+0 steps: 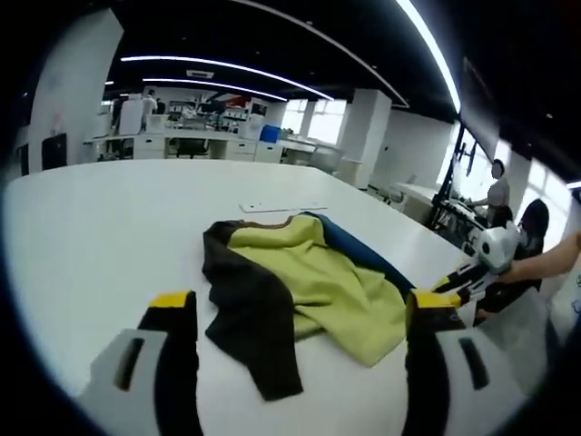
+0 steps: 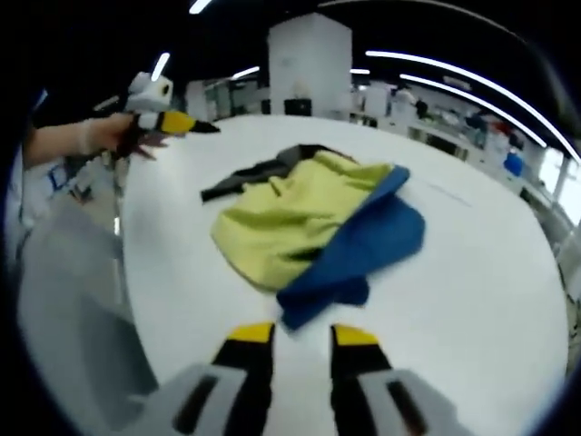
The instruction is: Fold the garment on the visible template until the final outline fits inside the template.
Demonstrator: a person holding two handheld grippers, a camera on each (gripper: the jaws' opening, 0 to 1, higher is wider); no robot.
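Garment (image 1: 309,286) lies crumpled near the middle of a white surface (image 1: 100,236): a yellow-green panel on top, a dark brown-black part spilling toward the left gripper, a blue part toward the right gripper. No template outline can be made out under or around it; a thin pale strip (image 1: 281,207) lies on the surface just beyond the cloth, and what it is I cannot tell.

The step in hand looks like the first approach, before any fold. To do it well, the heap probably wants spreading flat first, since edges and corners are buried. Each gripper would best take a single outer layer at a free edge, the dark flap on one side and the blue lobe on the other, and draw the two apart low over the surface so nothing bunches or slides off.

In the left gripper view, the left gripper (image 1: 300,309) hangs above the surface short of the cloth, its jaws spread wide with the garment showing between them, holding nothing. In the right gripper view, the right gripper (image 2: 301,338) sits just short of the blue edge, jaws apart by a narrower gap, also empty and not touching the cloth. Each gripper shows in the other's view, held by a bare hand (image 2: 109,136) at the surface's edge, tilted toward the garment.
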